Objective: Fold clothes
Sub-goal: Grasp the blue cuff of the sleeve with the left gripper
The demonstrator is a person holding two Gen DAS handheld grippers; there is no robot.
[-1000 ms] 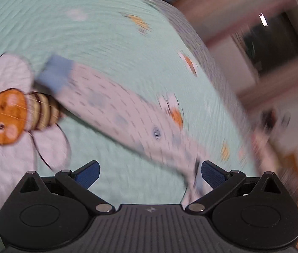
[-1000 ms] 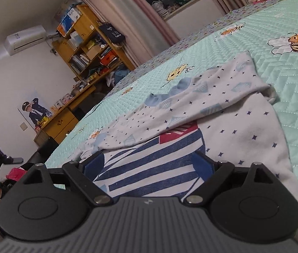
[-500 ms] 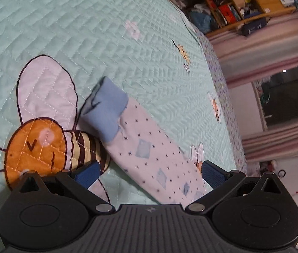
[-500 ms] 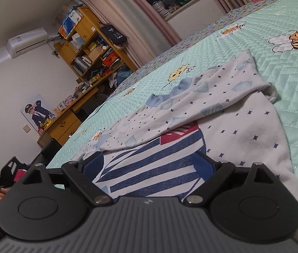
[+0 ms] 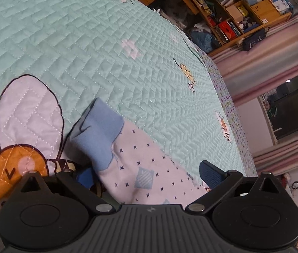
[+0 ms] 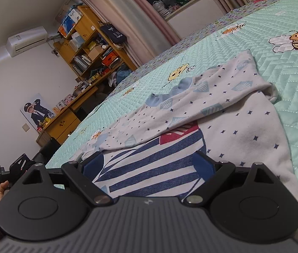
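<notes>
The left gripper (image 5: 144,175) was closing, its jaws still wide, astride the sleeve (image 5: 140,168) just behind the blue cuff (image 5: 98,132). The right gripper (image 6: 149,166) gaped over the shirt (image 6: 243,126)'s striped print. One sleeve lay folded across; this one remained.

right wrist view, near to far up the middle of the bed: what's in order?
Right gripper with open jaws → navy-and-white striped print on the shirt → white star-dotted sleeve folded across → pale blue cuff → mint quilted bedspread → pink striped curtain.
</notes>
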